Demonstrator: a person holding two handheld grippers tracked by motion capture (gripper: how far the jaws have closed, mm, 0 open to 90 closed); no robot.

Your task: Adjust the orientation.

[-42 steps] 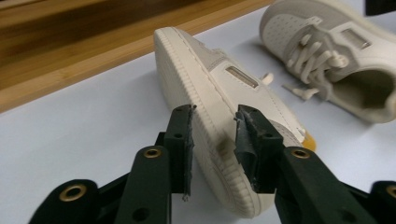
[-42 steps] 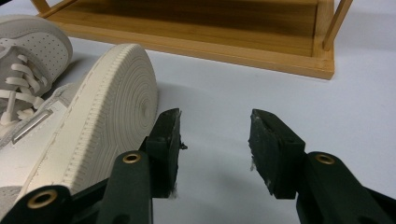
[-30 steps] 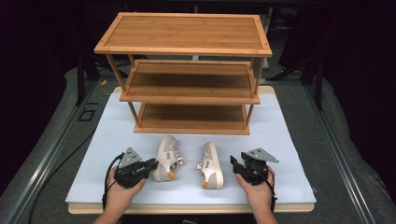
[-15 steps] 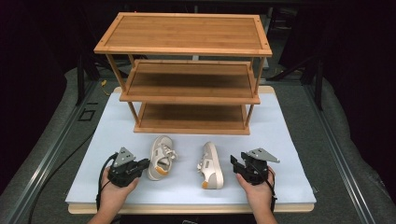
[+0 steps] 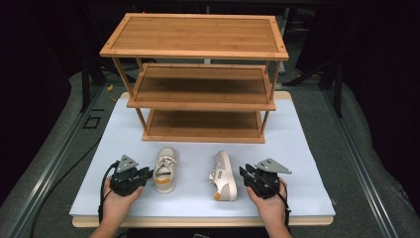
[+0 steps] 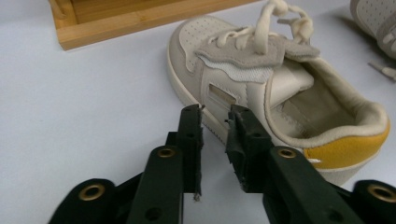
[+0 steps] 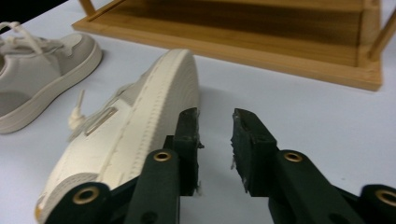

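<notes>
Upright cream leather sneaker (image 5: 165,170), tipped twin (image 5: 224,176), both black tongs (image 6: 215,130) (image 7: 215,133) slightly spread, empty

left shoe (image 5: 165,169): cream, upright | right shoe (image 5: 224,175): on its side

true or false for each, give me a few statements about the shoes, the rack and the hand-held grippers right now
1. The left shoe stands upright on its sole. True.
2. The right shoe stands upright too. False: it lies on its side, sole toward the right hand-held gripper.
3. A shoe sits on the wooden rack. False: both are on the white board in front of it.
4. The left hand-held gripper clamps the left shoe. False: its jaws stand apart, nothing between them.
5. The left shoe has a yellow heel patch. True.
</notes>
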